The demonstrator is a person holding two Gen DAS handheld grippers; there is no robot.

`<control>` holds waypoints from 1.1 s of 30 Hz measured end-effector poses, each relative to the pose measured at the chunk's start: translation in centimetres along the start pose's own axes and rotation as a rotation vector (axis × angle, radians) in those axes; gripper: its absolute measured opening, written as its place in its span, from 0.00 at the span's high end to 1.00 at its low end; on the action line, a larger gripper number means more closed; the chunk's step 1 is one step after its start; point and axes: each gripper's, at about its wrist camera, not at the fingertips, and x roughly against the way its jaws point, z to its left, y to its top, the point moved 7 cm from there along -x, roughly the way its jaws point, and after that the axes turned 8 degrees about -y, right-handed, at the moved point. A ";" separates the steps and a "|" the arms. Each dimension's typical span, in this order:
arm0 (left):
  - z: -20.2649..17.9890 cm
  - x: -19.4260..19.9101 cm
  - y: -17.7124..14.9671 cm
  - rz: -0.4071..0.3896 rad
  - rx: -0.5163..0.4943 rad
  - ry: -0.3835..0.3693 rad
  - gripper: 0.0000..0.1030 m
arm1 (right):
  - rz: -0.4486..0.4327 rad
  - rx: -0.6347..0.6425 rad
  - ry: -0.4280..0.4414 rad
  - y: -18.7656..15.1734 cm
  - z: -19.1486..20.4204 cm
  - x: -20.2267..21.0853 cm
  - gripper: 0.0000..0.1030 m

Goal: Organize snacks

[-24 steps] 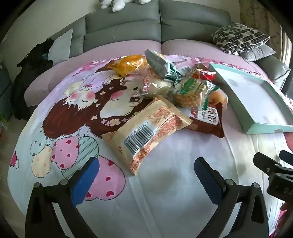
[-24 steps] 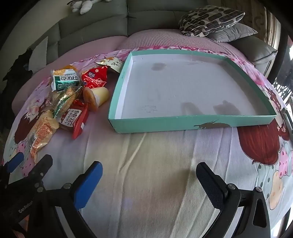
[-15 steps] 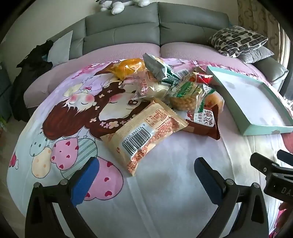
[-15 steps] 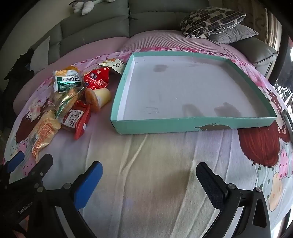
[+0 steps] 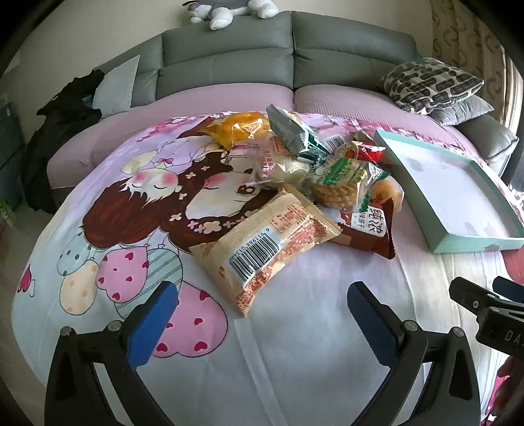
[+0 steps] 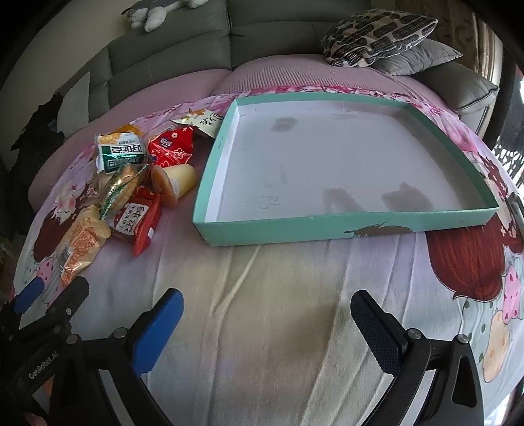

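A pile of snack packets lies on a cartoon-print blanket. Nearest my left gripper point(image 5: 262, 314) is a tan packet with a barcode point(image 5: 265, 242); behind it lie a brown packet point(image 5: 371, 229), a green biscuit packet point(image 5: 340, 178) and an orange packet point(image 5: 240, 131). The left gripper is open and empty, just short of the tan packet. A shallow teal box point(image 6: 347, 226) with a bare white floor lies ahead of my right gripper point(image 6: 267, 327), which is open and empty. The pile point(image 6: 127, 196) is left of the box. The box also shows in the left wrist view point(image 5: 471, 244).
A grey sofa point(image 5: 229, 62) backs the blanket, with patterned cushions point(image 6: 376, 32) at the right, a dark garment point(image 5: 65, 111) at the left and a plush toy point(image 5: 229, 9) on top. The blanket point(image 6: 262, 295) lies wrinkled before the box.
Both grippers have drawn back and tilted a little, so the snacks and the box sit slightly farther and lower in view. Nothing was taken hold of.
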 end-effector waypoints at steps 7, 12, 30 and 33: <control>-0.2 -0.2 -0.1 0.001 -0.003 0.003 0.00 | -0.017 0.012 0.004 0.0 0.2 0.2 0.00; -0.3 -0.1 -0.1 -0.004 -0.013 0.003 0.00 | -0.025 0.019 0.005 -0.1 0.1 0.6 0.00; -0.5 0.5 0.1 -0.025 -0.029 -0.001 0.00 | -0.036 0.041 0.000 0.2 -0.4 1.2 0.00; -0.3 0.5 0.2 -0.025 -0.024 -0.002 0.00 | -0.035 0.043 0.001 0.2 -0.4 1.2 0.00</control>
